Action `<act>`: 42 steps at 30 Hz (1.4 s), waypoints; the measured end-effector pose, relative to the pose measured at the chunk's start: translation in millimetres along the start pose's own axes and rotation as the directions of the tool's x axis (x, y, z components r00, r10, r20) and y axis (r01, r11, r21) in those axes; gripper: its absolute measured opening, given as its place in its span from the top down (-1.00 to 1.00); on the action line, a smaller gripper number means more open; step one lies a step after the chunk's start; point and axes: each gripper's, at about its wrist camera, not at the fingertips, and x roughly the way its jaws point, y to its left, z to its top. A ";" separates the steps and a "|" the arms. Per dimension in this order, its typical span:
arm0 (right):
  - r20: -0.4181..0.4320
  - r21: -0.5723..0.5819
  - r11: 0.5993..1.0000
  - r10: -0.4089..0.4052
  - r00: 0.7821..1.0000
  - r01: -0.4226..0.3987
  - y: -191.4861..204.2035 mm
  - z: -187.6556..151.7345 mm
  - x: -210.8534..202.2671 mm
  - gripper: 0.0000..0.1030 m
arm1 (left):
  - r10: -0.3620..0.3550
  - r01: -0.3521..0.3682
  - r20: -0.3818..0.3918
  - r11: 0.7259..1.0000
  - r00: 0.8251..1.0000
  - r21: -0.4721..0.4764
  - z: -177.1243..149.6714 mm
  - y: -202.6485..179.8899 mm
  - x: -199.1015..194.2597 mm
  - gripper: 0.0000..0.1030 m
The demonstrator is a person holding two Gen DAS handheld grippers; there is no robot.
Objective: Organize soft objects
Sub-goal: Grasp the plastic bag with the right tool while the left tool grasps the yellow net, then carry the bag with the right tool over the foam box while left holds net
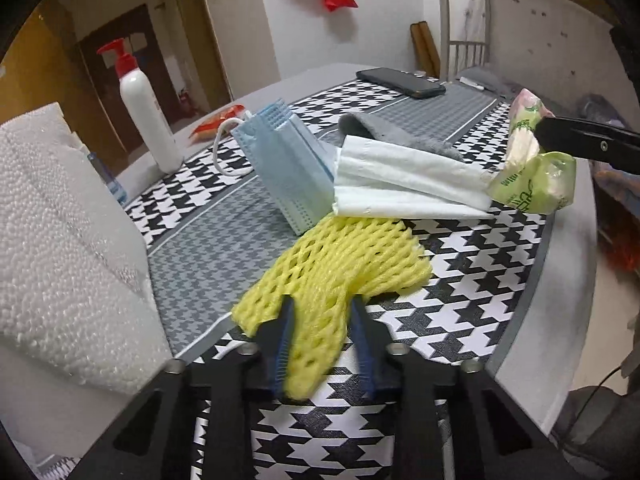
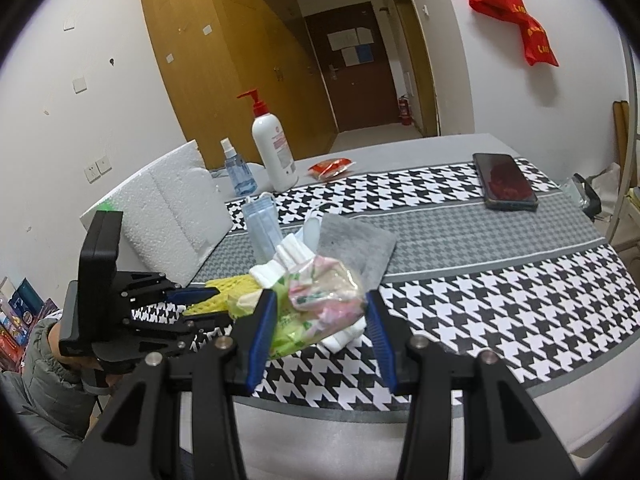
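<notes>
A yellow foam net [image 1: 340, 268] lies on the houndstooth cloth [image 1: 460, 280]. My left gripper [image 1: 322, 312] has its jaws around the net's near end, pads touching it. Behind the net lie a stack of blue face masks [image 1: 286, 168], folded white tissues [image 1: 404, 180] and a grey cloth [image 1: 396, 136]. A green and pink tissue pack [image 2: 320, 300] sits between the wide-open fingers of my right gripper [image 2: 320, 312]. The pack also shows in the left wrist view [image 1: 536, 176]. The left gripper [image 2: 200, 304] shows in the right wrist view, closed on the net [image 2: 224, 292].
A white pump bottle [image 1: 144, 112], a blue spray bottle [image 2: 238, 172] and a white foam block [image 1: 60, 240] stand at the left. A black phone [image 1: 400, 82] and a red snack packet [image 2: 332, 168] lie at the far side. The table edge [image 2: 440, 432] runs near my right gripper.
</notes>
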 end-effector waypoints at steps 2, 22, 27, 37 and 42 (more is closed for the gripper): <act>-0.001 0.008 1.000 -0.001 1.000 0.001 -1.6 -0.6 0.9 0.04 | -0.022 0.023 0.004 0.999 1.000 -0.046 1.6 5.6 -1.6 0.70; 0.051 0.008 1.000 0.010 0.999 -0.010 2.3 4.2 -19.2 0.04 | -0.039 0.064 0.210 0.992 0.977 -0.111 6.4 4.8 -71.6 0.70; 0.066 -0.016 1.000 0.014 0.998 -0.013 11.5 7.4 -25.0 0.04 | -0.023 0.058 0.251 0.989 0.968 -0.136 4.7 8.4 -87.6 0.70; 0.101 -0.048 0.999 0.025 0.995 -0.021 30.6 14.4 -37.1 0.04 | 0.015 0.035 0.310 0.987 0.951 -0.155 -0.3 15.2 -118.7 0.70; 0.117 -0.066 0.998 0.033 0.993 -0.026 40.4 16.9 -42.0 0.04 | 0.026 0.029 0.328 0.987 0.944 -0.160 -4.7 16.8 -128.7 0.70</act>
